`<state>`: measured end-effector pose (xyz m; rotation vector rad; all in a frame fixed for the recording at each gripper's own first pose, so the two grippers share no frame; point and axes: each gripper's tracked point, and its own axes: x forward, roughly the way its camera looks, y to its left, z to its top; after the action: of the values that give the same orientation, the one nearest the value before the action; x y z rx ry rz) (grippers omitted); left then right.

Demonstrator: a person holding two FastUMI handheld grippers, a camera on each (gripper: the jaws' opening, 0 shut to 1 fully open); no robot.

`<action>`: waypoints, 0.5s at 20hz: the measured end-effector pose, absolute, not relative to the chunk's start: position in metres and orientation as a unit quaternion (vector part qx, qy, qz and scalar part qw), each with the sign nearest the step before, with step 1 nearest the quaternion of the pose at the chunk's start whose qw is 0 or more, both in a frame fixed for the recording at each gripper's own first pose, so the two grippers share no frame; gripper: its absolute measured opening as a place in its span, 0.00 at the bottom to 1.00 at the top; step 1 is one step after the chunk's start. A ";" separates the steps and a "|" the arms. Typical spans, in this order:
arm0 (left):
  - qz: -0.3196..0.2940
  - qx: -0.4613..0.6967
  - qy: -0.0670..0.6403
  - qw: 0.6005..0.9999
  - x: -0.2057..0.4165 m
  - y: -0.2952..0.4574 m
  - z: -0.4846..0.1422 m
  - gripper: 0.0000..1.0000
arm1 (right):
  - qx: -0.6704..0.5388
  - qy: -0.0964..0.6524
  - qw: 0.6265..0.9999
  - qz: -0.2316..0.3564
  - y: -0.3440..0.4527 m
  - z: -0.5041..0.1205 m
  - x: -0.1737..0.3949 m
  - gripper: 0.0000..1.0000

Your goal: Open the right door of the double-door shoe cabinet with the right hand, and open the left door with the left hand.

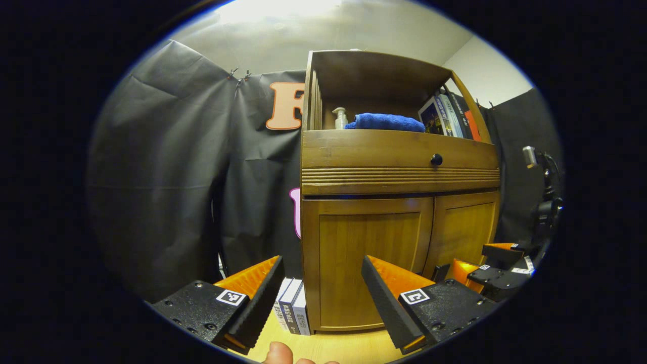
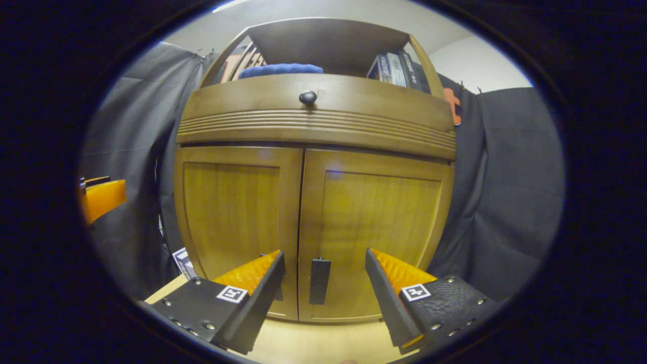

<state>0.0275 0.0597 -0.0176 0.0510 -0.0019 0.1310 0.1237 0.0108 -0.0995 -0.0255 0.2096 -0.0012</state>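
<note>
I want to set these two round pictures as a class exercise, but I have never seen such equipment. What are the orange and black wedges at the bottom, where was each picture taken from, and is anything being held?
A person holds a two-finger tool in each hand, and each carries its own camera looking along its fingers. The wedges are those fingers. The left gripper, in the left gripper view, faces the cabinet's left corner. The right gripper, in the right gripper view, points at the dark handle on the right door. Both doors are closed. Both grippers are open and hold nothing. Above sit a blue towel, a pump bottle and books; more books stand on the floor beside the cabinet.
</note>
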 end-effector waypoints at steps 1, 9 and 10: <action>0.068 0.026 -0.001 0.997 0.030 0.060 -0.017 0.95 | -0.010 0.111 0.994 -0.004 0.010 -0.106 0.132 0.89; 0.079 0.027 0.004 0.997 0.044 0.066 -0.024 0.95 | -0.002 0.146 0.989 -0.006 0.013 -0.143 0.160 0.63; 0.079 0.026 0.006 0.996 0.046 0.066 -0.025 0.94 | -0.002 0.150 0.989 -0.004 0.015 -0.149 0.163 0.58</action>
<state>0.0460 0.0660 -0.0254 0.0522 0.0116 0.1591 0.1633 0.0147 -0.1490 -0.0035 0.3005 -0.0077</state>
